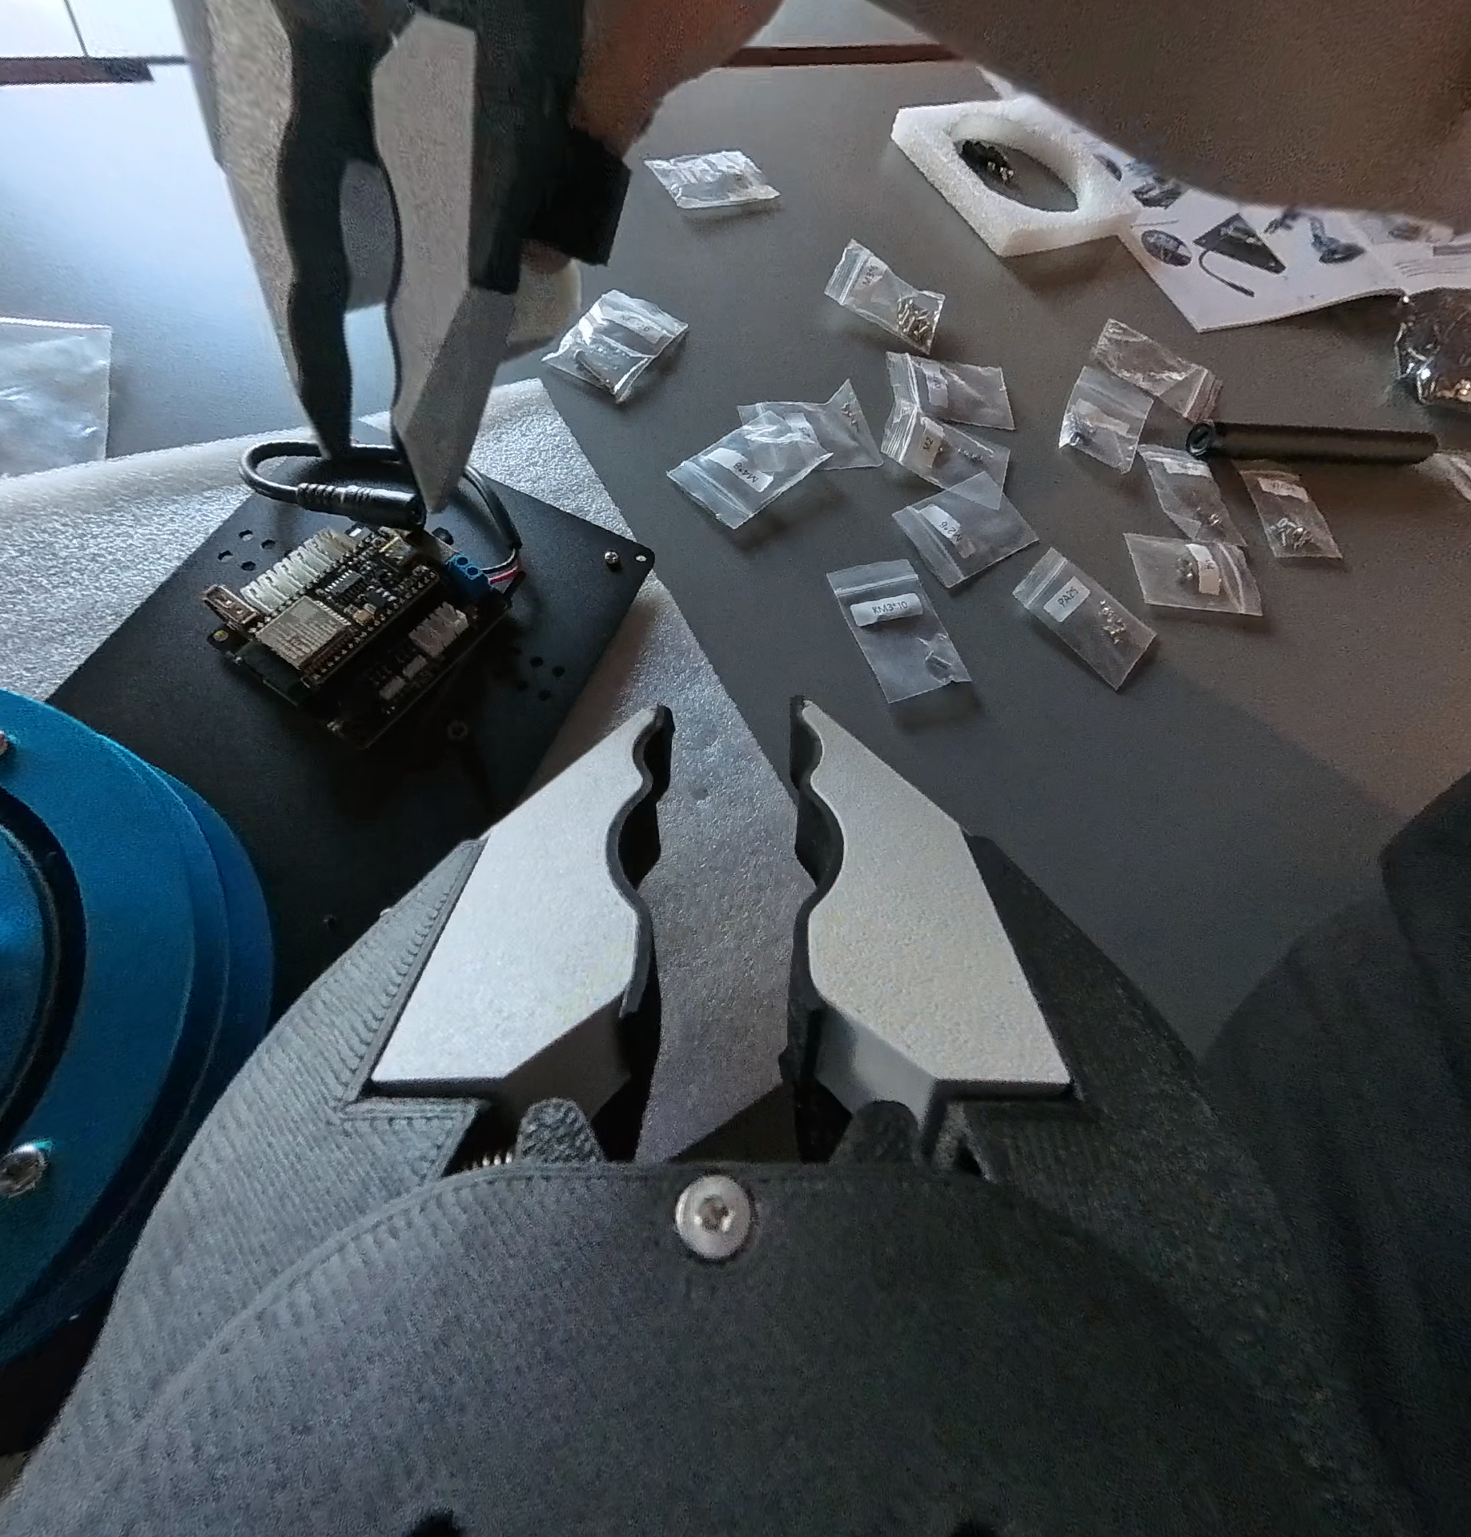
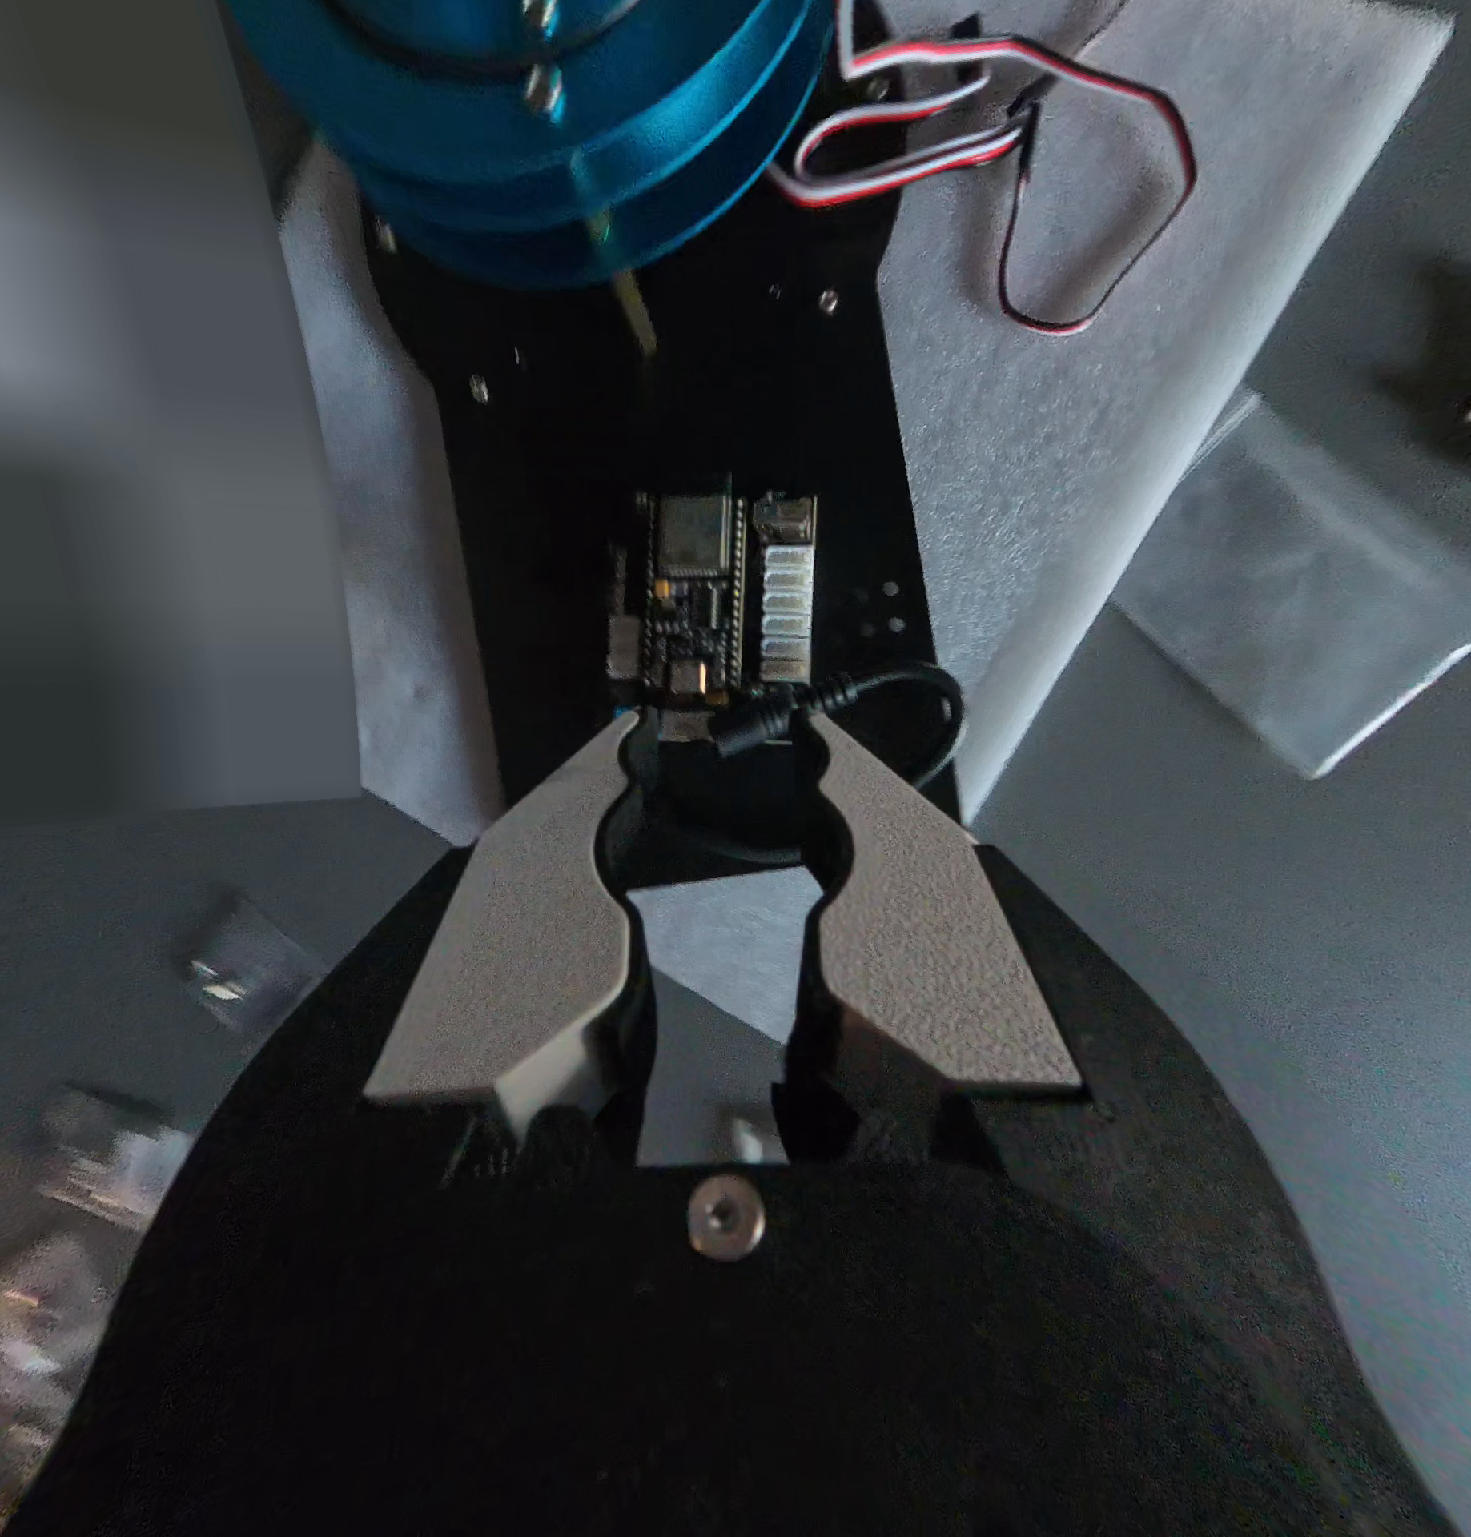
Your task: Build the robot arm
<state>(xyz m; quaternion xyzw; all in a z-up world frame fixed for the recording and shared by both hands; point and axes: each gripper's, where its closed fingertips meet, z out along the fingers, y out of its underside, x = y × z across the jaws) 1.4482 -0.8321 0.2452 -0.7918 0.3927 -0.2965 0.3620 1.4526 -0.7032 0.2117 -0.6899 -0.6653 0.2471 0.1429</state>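
Right wrist view: your right gripper (image 2: 728, 732) gapes over the barrel plug (image 2: 757, 722) beside the circuit board (image 2: 711, 595) | left gripper (image 1: 730, 722) parted, empty, above foam sheet (image 1: 698, 832).

Several small clear zip bags on the dark surface (image 1: 807, 241) carry white stickers with short printed codes: one bag (image 1: 896, 620) nearest the middle, one bag (image 1: 748, 476) beyond it, another (image 1: 1081, 614) to the right, and others (image 1: 946, 445) in the cluster. A printed sheet (image 1: 1331, 258) with product pictures and fine lines of text lies at the far right; its print is too small to read. The circuit board (image 1: 357, 620) on the black plate bears tiny markings, illegible here. The right wrist view is blurred, and no writing can be made out in it.
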